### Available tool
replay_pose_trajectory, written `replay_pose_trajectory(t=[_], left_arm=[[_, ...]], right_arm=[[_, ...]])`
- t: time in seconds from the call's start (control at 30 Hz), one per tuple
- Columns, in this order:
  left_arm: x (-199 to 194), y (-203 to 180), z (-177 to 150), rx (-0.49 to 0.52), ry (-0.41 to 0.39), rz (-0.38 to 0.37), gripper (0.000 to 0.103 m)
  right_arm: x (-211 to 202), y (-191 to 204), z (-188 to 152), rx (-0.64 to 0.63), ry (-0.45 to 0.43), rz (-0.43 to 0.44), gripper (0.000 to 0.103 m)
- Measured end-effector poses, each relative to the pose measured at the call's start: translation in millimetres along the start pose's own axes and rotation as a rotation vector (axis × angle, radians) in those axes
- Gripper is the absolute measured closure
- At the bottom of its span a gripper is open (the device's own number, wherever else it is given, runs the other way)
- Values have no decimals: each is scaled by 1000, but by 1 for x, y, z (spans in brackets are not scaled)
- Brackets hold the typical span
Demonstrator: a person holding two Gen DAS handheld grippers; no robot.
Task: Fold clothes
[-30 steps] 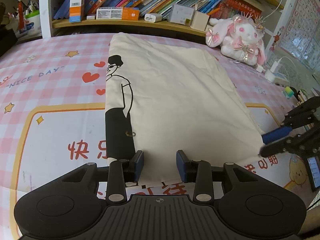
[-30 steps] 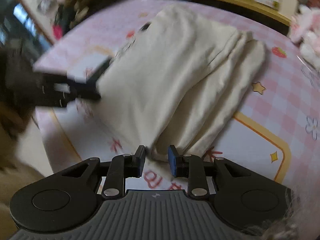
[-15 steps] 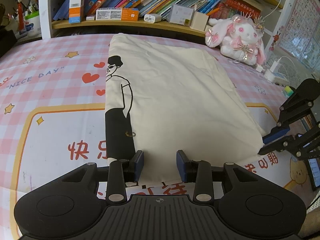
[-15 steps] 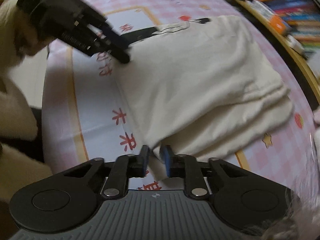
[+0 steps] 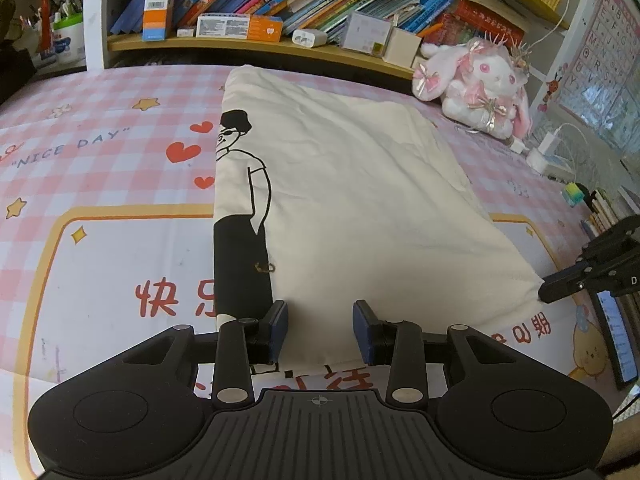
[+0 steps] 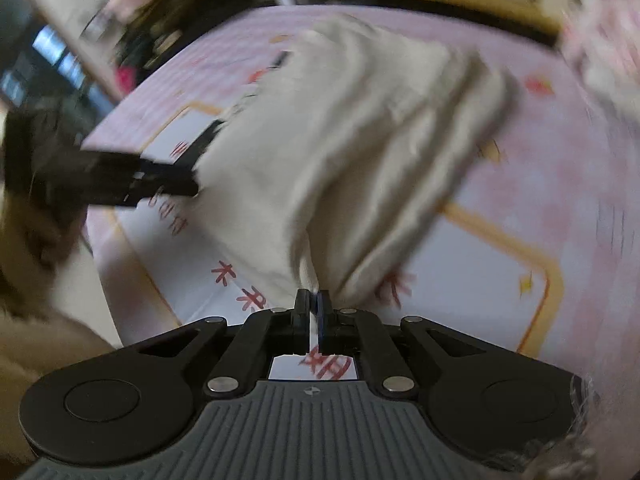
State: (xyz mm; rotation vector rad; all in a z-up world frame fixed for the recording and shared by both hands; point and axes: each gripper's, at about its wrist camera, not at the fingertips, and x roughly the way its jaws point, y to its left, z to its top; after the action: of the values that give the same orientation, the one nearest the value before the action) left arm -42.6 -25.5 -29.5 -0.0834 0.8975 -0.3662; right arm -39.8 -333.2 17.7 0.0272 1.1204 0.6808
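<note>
A cream T-shirt with a black cartoon figure lies folded lengthwise on the pink checked table cover. My left gripper is open, its fingers straddling the shirt's near edge. My right gripper is shut on the shirt's near right corner; in the left wrist view it shows at the right, touching that corner. The right wrist view is blurred; the shirt and the left gripper show there.
A shelf of books and boxes runs along the far edge. A pink plush rabbit sits at the far right, with a white charger and cable and a screen at the right edge.
My right gripper has closed on the shirt's near right corner and is swinging, blurring its view. My left gripper has stayed open at the shirt's near edge.
</note>
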Motion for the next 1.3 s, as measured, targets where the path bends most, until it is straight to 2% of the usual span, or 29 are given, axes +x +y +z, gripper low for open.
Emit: replay_pose_trajectory(t=[0.13,0.2,0.3,0.33,0.37,0.4,0.5,0.57,0.63,0.67,0.73,0.8,0.9,0.97,1.07,1.13,1.17,1.2,1.3], left_arm=[[0,-1,0,6,4,8,67],[-1,-2,0,20,14,17,67],[-2,-4,-1,30,19,23,67],[-2,-5,-1,29,18,23,67],[-2,-5,-1,27,17,23,67],[-2,-5,-1,25,17,22,67],[-1,-4,-2,20,15,20,67],[-2,-3,-2,12,16,17,67],[-3,-2,-2,2,18,14,67],[-4,-2,-3,-2,19,13,67],[-5,-1,-3,-6,23,1,67],[-5,0,-4,-10,34,-26,67],[-6,1,-1,24,58,-48,67],[-10,3,3,51,71,-54,67],[-24,13,12,68,47,-71,67],[-30,27,23,42,14,-87,66],[-28,36,31,14,-3,-93,65],[-24,43,39,-12,-15,-93,62],[-7,55,64,-37,-42,-112,62]], right_arm=[[5,-9,-5,148,23,-1,100],[5,-3,-4,89,63,-28,98],[-12,1,4,52,-5,-18,93],[-18,3,7,43,-31,-13,76],[-22,6,13,42,-66,-2,64],[-22,10,18,36,-89,8,58],[1,26,31,37,-66,26,58],[20,31,29,50,-20,-17,59],[36,30,28,89,12,-79,93],[29,32,26,112,-15,-59,96],[4,32,24,189,-109,60,96],[-9,31,17,239,-154,53,96],[21,20,0,299,-75,-28,96],[29,17,-5,335,-67,-36,96],[22,22,-3,326,-88,-34,88],[8,24,7,308,-136,-47,63],[1,24,12,301,-163,-53,58],[-4,21,19,303,-205,-66,54],[-2,14,55,320,-303,-154,53]])
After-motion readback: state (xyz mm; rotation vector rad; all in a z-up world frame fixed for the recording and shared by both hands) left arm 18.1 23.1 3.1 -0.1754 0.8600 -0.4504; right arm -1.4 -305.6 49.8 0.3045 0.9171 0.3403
